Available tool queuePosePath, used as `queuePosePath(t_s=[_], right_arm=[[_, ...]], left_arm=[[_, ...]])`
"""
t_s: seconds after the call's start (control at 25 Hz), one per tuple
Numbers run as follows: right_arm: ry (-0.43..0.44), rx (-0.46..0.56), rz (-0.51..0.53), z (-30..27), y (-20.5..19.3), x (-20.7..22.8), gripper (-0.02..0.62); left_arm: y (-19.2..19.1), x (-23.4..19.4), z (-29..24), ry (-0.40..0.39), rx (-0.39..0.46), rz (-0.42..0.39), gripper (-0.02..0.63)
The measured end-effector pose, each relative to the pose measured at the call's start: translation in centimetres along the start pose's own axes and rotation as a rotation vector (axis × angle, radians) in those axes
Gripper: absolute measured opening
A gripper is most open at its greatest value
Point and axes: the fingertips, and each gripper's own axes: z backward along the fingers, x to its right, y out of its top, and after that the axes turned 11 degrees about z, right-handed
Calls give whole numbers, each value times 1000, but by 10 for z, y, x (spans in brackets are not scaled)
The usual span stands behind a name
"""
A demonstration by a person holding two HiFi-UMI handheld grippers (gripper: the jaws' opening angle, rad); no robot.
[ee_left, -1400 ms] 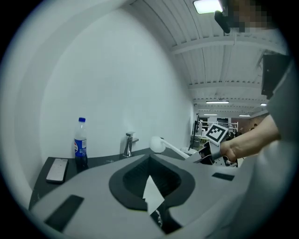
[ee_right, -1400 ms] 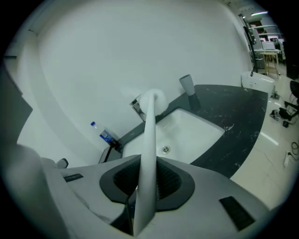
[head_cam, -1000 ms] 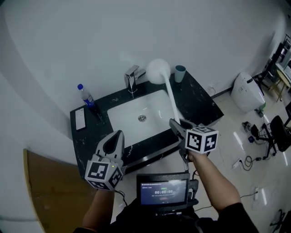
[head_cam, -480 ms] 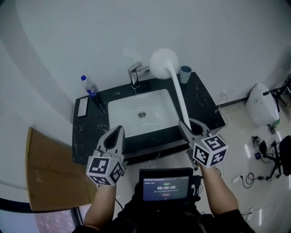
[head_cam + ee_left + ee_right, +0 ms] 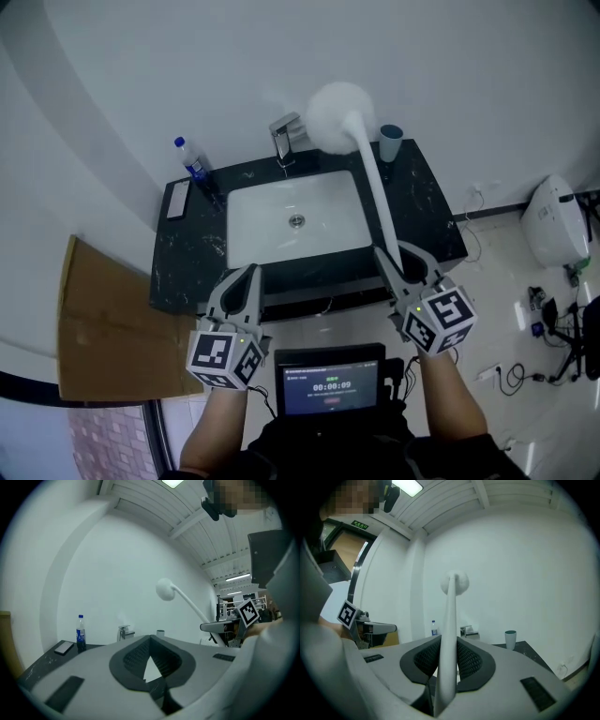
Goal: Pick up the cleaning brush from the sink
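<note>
The right gripper clamped the cleaning brush by its handle — head at upper centre, above the sink — while the left gripper sat closed, empty.

Washroom corner, white sink, faucet, black counter

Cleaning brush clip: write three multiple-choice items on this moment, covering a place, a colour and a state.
1. The bottle stands: A) on a shelf B) on the counter left of the faucet C) on a chair.
2. The counter is: A) white B) wooden C) black.
3. The right gripper is: A) open, empty B) shut on the cleaning brush C) out of view.
Key: B, it stands at the counter's back edge; C, dark stone surface; B, jaws clamp the white handle.
</note>
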Motion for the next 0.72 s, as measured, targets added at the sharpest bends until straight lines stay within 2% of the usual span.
queuePosePath(t_s=[0.12,0.28,0.4,0.72], right_arm=[[-22,16,3,10,-1,-16,52],[-55,60,7,22,-3,-31,52],[-60,80,1,38,-7,-43,52],[-22,142,80,74,7,-66,52]], left_arm=[[-3,-4,17,-19,14,5,8],[-10,-5,26,-55,44,-34,8],[-15,4,45,-40,57,-27,8],[-32,29,80,-12,88,-4,8]])
